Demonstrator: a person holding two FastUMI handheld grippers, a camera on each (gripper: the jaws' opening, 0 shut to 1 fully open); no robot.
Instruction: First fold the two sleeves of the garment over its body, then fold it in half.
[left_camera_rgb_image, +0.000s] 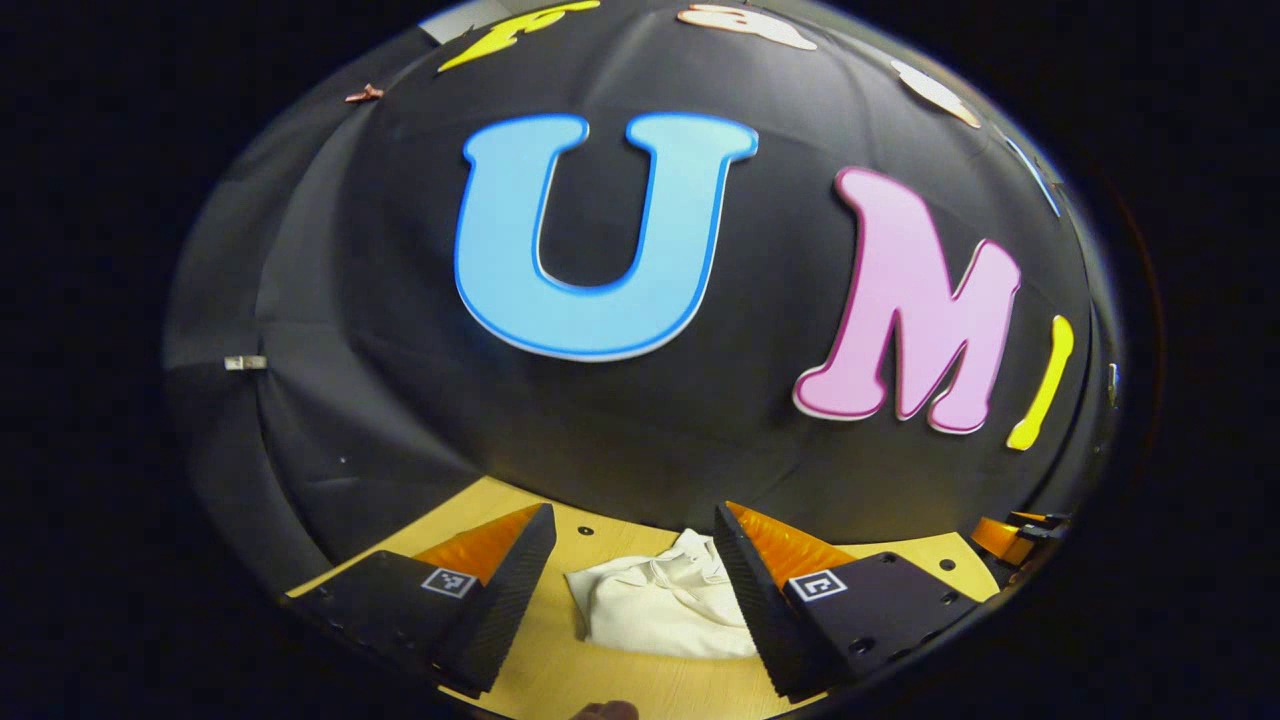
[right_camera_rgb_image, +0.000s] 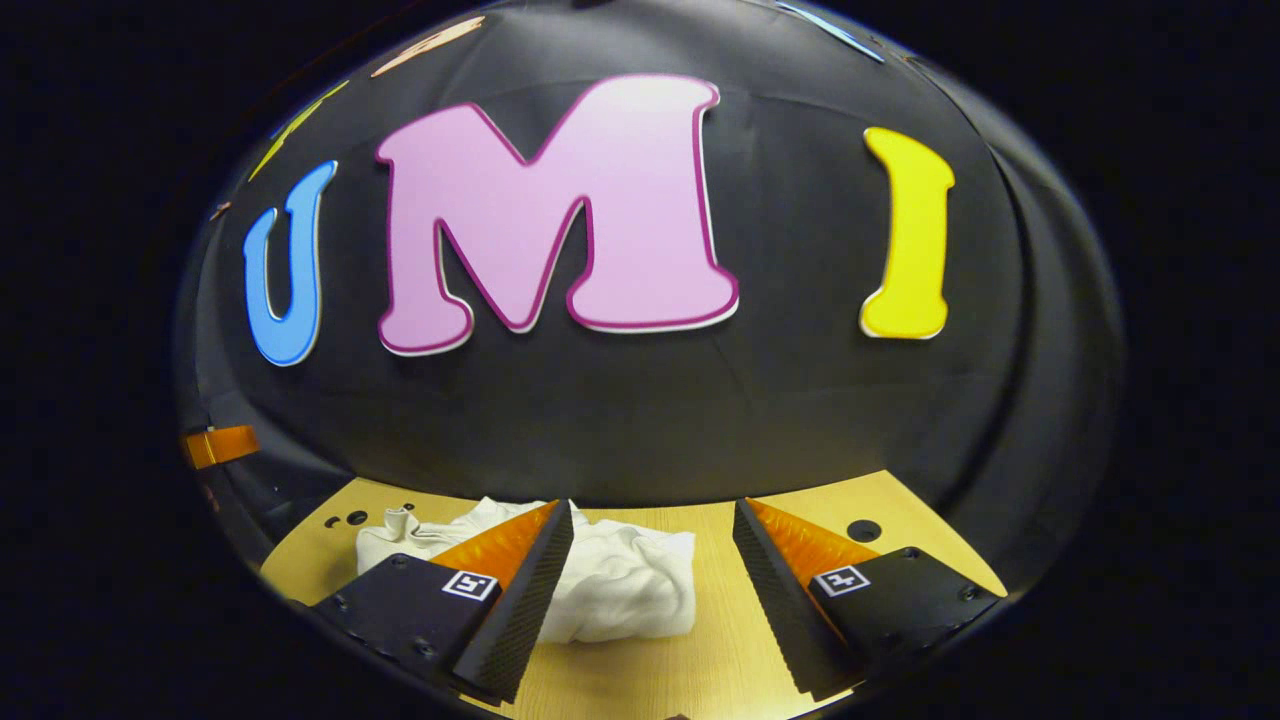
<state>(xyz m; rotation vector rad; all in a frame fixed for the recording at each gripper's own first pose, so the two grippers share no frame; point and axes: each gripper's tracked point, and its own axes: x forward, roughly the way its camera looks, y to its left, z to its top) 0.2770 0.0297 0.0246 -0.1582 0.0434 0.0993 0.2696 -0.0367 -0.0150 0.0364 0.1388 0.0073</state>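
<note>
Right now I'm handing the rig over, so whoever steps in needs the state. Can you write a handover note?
Left tongs: open, empty, above the table.
Right tongs: open, empty, also raised.
Garment: white, lying on the table in a compact, bunched bundle between both tongs, nearer the booth wall.
Done: it looks folded over; I cannot tell how neatly.
Left: check the fold, tidy if needed.

A light wooden table with a smooth yellowish top (left_camera_rgb_image: 600, 690) carries the things. On it lies a white soft cloth garment (left_camera_rgb_image: 665, 605), in a rumpled, bunched heap with many folds, near the far edge of the table. In the right gripper view the same garment (right_camera_rgb_image: 620, 585) lies left of the middle, and small dark round holes (right_camera_rgb_image: 863, 530) are seen in the table top (right_camera_rgb_image: 700, 650).
</note>
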